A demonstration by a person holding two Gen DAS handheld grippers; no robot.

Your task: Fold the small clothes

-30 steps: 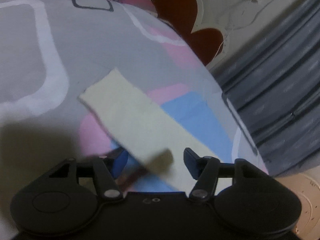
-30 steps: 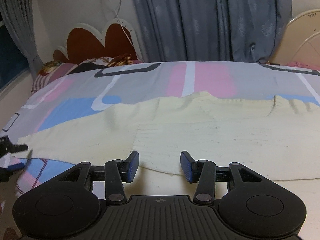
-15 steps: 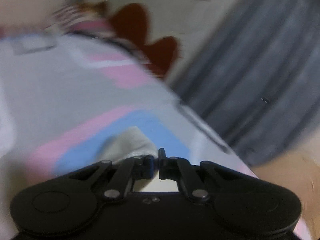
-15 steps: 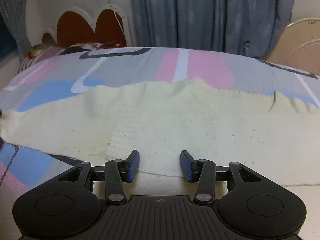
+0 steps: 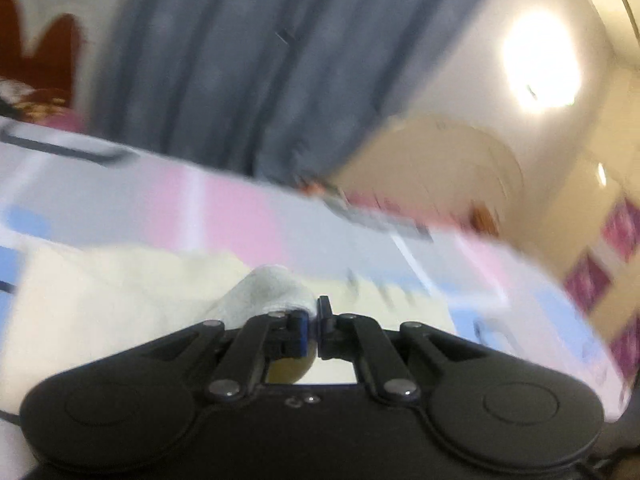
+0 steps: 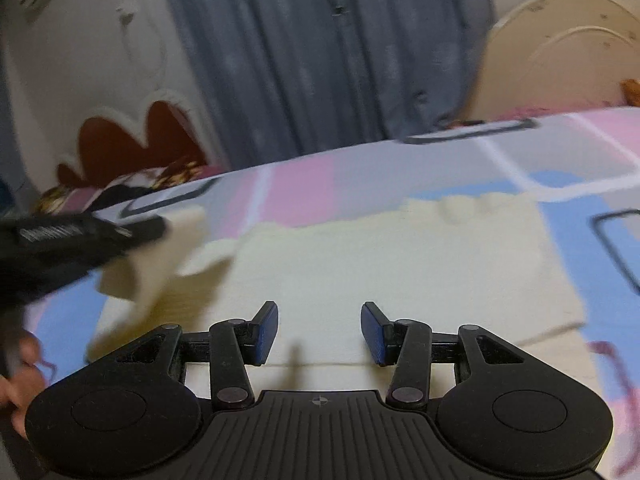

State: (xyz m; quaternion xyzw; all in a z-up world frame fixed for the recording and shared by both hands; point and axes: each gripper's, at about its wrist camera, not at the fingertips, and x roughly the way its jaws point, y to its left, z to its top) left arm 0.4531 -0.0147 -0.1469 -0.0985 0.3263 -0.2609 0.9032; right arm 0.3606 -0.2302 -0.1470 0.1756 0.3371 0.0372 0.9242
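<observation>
2 grippers work over a cream knit garment point(image 6: 400, 264) spread on the patterned bedspread point(image 6: 560, 160): the left gripper point(image 5: 314, 326) has its jaws pressed together on a bunched sleeve point(image 5: 272, 288), lifted off the bed. The right gripper point(image 6: 319, 330) hovers above the garment's body, jaws spread wide and gripping nothing. The left wrist view is heavily motion-blurred, so the garment's far edge there is hard to trace.
</observation>
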